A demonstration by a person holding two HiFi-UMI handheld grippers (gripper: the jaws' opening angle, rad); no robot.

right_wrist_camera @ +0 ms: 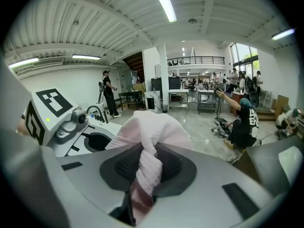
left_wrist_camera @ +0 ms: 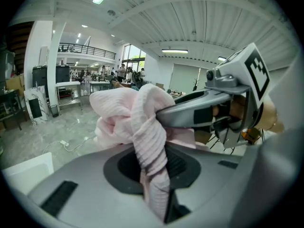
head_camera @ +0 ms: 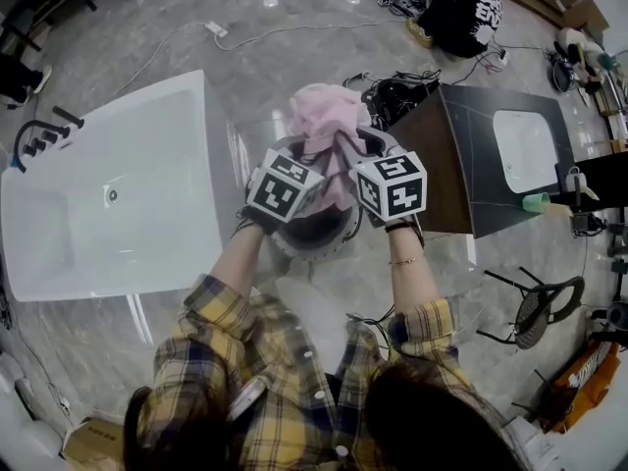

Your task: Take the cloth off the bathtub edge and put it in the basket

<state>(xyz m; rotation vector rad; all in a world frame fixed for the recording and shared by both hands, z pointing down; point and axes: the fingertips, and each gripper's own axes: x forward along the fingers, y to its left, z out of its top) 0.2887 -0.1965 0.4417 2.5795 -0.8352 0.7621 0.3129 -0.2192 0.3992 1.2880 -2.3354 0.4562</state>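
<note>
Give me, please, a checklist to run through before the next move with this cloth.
1. Left gripper shut on the pink cloth: ok.
2. Right gripper shut on the same cloth: ok.
3. Cloth off the bathtub edge: ok, it is held up to the tub's right.
4. Basket under the cloth: cannot tell; only a round grey rim shows beneath the grippers, mostly hidden.
</note>
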